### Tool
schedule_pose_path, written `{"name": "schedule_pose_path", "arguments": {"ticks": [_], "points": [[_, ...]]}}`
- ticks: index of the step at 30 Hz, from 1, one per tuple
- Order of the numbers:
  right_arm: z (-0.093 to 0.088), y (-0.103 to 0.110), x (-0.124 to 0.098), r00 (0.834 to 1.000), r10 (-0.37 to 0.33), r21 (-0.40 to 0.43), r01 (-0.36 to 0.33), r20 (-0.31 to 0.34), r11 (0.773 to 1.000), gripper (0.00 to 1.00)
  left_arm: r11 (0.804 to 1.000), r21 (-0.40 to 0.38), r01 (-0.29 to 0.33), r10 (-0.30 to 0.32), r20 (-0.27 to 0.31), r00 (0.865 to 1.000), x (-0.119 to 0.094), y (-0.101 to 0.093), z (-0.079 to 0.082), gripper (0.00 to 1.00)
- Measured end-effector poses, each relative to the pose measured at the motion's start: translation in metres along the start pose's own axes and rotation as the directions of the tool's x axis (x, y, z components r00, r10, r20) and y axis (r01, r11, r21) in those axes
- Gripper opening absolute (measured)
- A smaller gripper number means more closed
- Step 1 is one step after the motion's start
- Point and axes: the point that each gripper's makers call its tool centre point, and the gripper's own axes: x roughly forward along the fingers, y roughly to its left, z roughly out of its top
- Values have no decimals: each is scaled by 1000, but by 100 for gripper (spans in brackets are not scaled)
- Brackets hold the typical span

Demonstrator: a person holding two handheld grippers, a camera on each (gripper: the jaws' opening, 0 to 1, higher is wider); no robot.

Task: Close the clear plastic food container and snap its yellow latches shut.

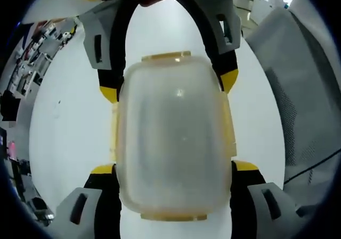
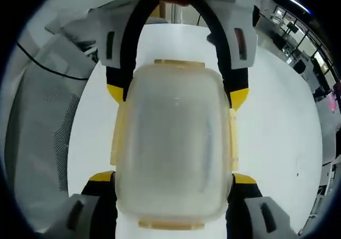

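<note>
Currently, container [image 1: 173, 137]: sits on the white table [image 1: 69, 137], lid seated, between my two grippers.
Left gripper [image 1: 173, 169]: jaws spread wide, flanking the container's near end; nothing grasped.
Right gripper [image 2: 173, 177]: jaws likewise apart, straddling the container's opposite end, facing my left one.
Yellow latches [image 1: 166, 55]: at all four container edges; I can't tell which are snapped.
Progress: closing looks done; latching judged still to finish or check.
</note>
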Motion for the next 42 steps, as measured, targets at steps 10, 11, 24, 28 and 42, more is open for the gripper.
{"name": "schedule_pose_path", "arguments": {"ticks": [10,11,24,28,42], "points": [[-5,-40,1,1000,-7,14,7,0,1000,85,1000,2,14,-14,9,1000,6,41,-1,84],[-6,-43,1,1000,-7,14,7,1,1000,85,1000,3,15,-15,9,1000,6,44,-1,84],[-7,-59,1,1000,-11,26,10,11,1000,85,1000,11,28,-28,12,1000,9,61,-1,85],[-6,-59,0,999,-17,30,16,32,999,85,1000,13,22,-22,24,999,8,61,-1,85],[-1,-56,-18,996,-41,75,35,78,997,99,999,-16,-30,31,47,998,1,62,-8,99]]}}
